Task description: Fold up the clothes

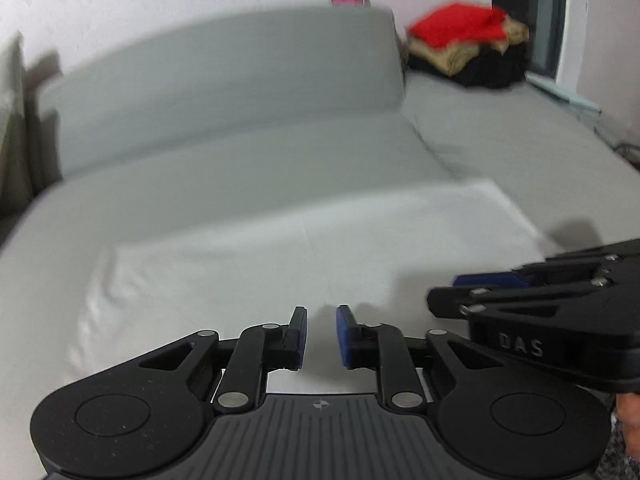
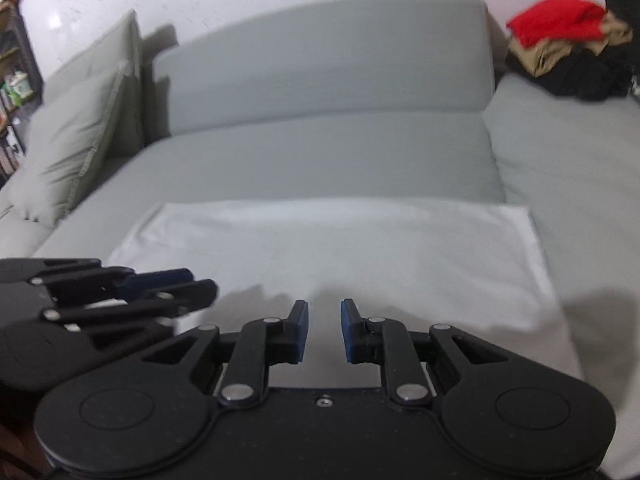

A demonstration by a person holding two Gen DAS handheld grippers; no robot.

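While both tools hang over the near edge of the white garment (image 2: pixel 340 248), what matters for the coming move is that the cloth lies straight ahead of and below the fingertips, a flat folded rectangle whose long axis runs crosswise to the line the fingers point along. The left gripper (image 1: pixel 321 336) has its blue pads a small way apart with only cloth showing through the gap, nothing pinched between them; the right gripper (image 2: pixel 324 330) stands the same, narrowly parted and empty. They sit close side by side, the right one reaching into the left wrist view from the right edge, so each is about equally near the near hem; the left is better placed for the cloth's left end, the right for its right end. My judgement is that a next fold would call for the two to spread outward along that hem before pinching, since they now crowd its middle. The garment rests on a grey sofa seat (image 2: pixel 320 152), soft and yielding, with the backrest (image 2: pixel 320 60) beyond the fingertips, a cushion (image 2: pixel 68 140) off to the far left, and a pile of clothes (image 2: pixel 568 44), red, tan and black, far ahead to the right by a pale wall.
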